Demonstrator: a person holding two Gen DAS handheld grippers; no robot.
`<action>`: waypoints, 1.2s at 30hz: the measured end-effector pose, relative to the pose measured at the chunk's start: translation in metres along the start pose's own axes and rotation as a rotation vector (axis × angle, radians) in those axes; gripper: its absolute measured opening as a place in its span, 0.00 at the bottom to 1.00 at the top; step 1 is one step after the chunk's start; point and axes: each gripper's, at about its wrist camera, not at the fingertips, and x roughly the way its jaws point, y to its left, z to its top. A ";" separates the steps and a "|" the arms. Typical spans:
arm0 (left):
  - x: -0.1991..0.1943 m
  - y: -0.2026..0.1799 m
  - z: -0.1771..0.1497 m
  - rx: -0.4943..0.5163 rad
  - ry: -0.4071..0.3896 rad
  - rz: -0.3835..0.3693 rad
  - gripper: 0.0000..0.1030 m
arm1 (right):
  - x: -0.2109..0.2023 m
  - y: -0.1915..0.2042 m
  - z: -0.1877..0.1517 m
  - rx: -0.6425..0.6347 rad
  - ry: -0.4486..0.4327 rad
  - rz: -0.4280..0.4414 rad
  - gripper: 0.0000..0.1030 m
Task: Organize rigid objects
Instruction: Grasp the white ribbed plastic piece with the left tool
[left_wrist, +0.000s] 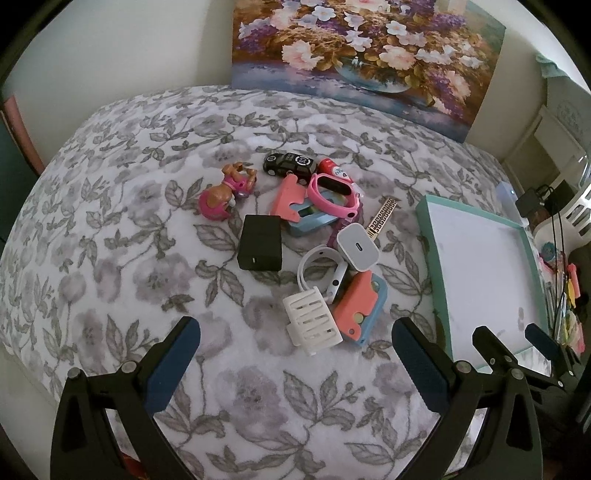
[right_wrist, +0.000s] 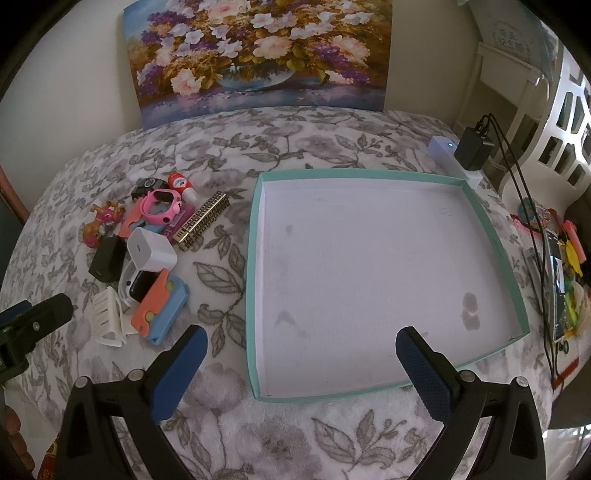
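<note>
Small rigid objects lie in a loose heap on the flower-patterned blanket (left_wrist: 110, 258), ahead of the left gripper (left_wrist: 295, 354), whose blue-padded jaws stand wide apart and hold nothing. Closest to its fingertips is a white hair claw clip (left_wrist: 314, 319), touching a coral and blue case (left_wrist: 360, 306) just to its right. Beyond them sit a white watch band (left_wrist: 317, 264), a white charger cube (left_wrist: 358, 243) and, to the left, a black charger block (left_wrist: 259, 242). Farther off are a pink smartwatch (left_wrist: 332, 195), a black toy car (left_wrist: 290, 164), a red-capped small bottle (left_wrist: 334, 168) and, at the far left of the heap, a pink puppy figure (left_wrist: 225, 195). A gold patterned bar (right_wrist: 203, 221) rests at the heap's right edge. Ahead of the right gripper (right_wrist: 301, 367), its jaws likewise spread wide and empty, lies a shallow teal-rimmed box lid (right_wrist: 255, 258) with a white, faintly stained floor; nothing is inside it. The heap sits to that gripper's left, well clear of the lid. A flower painting (right_wrist: 258, 55) leans against the wall beyond the blanket.
</note>
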 end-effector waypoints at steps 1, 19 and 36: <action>0.000 0.000 0.000 0.001 0.002 0.005 1.00 | 0.000 0.000 0.000 0.001 0.000 0.000 1.00; -0.002 0.010 0.002 -0.064 -0.003 -0.006 1.00 | 0.000 0.001 0.000 0.000 0.001 0.000 1.00; 0.037 0.018 0.005 -0.139 0.116 -0.018 0.98 | 0.002 0.023 0.043 0.086 -0.015 0.124 1.00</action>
